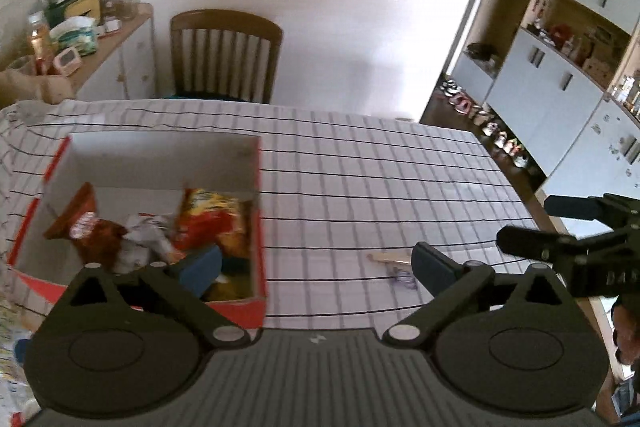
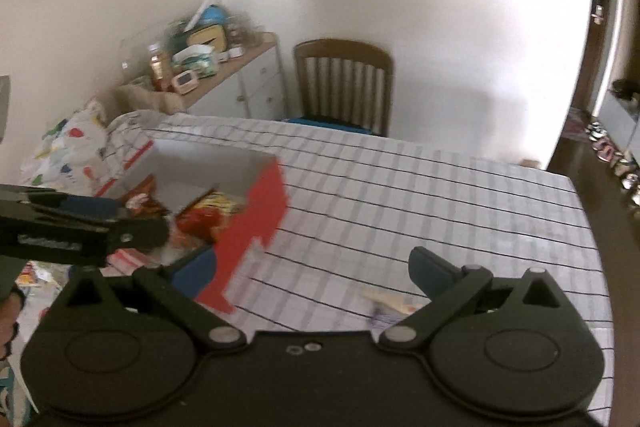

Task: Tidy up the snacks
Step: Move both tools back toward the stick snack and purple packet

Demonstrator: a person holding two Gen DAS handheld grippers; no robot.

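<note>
Snack packets (image 1: 160, 231) piled in red box (image 1: 256, 219) on checked worktop (image 1: 380, 179); left hand-held gripper (image 1: 316, 267) and right hand-held gripper (image 2: 314, 271) hovering spread, empty, just beside box.

Both wrist cameras look forward and down over a checked table (image 1: 360, 167) toward a chair (image 2: 344, 83); each view shares the red box (image 1: 160, 211), left camera nearer it.

No text could be read w/ certainty. Print on the snack packets (image 1: 208, 227) in the red box (image 1: 256, 307) was blurred; lettering on the right gripper (image 1: 524, 227) body was illegible.
</note>
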